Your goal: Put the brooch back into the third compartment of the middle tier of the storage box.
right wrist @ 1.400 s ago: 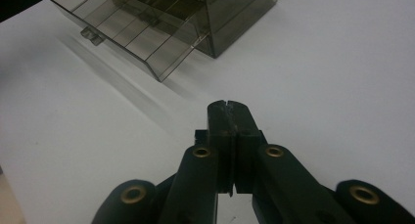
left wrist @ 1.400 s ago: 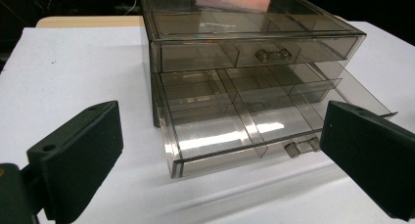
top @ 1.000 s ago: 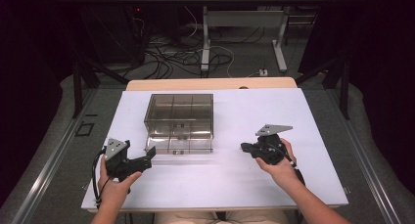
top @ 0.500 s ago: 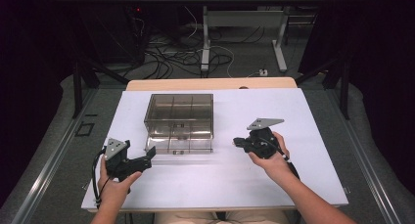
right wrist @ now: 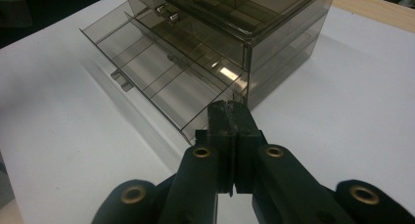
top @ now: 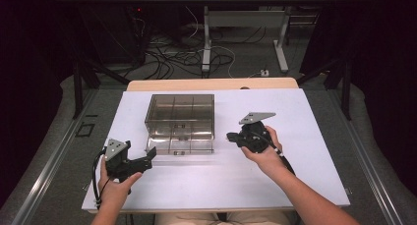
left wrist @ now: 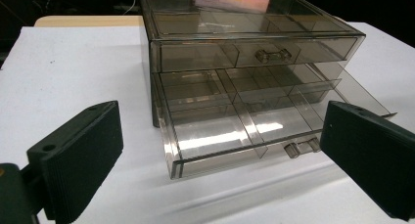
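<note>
A smoky clear drawer box [top: 180,112] stands mid-table, its bottom drawer [top: 180,146] pulled out and showing nothing inside. My left gripper [top: 147,157] rests near the table's front left, pointing at the drawer, and is open. In the left gripper view its pads [left wrist: 80,155] stand wide apart around the open drawer [left wrist: 220,131] and its small handle [left wrist: 301,147], well short of them. My right gripper [top: 230,136] is shut with nothing in it, just right of the drawer. In the right gripper view its closed tips [right wrist: 228,106] sit by the drawer's near corner [right wrist: 195,121]; contact cannot be told.
The white table top [top: 305,122] has bare room right of and in front of the box. A wooden strip [top: 211,83] runs along the far edge. Behind it, cables [top: 167,58] and desk legs [top: 206,43] lie on the floor.
My right gripper has moved left and slightly away from me, up to the open drawer's right end. The left gripper and the box have stayed put.
</note>
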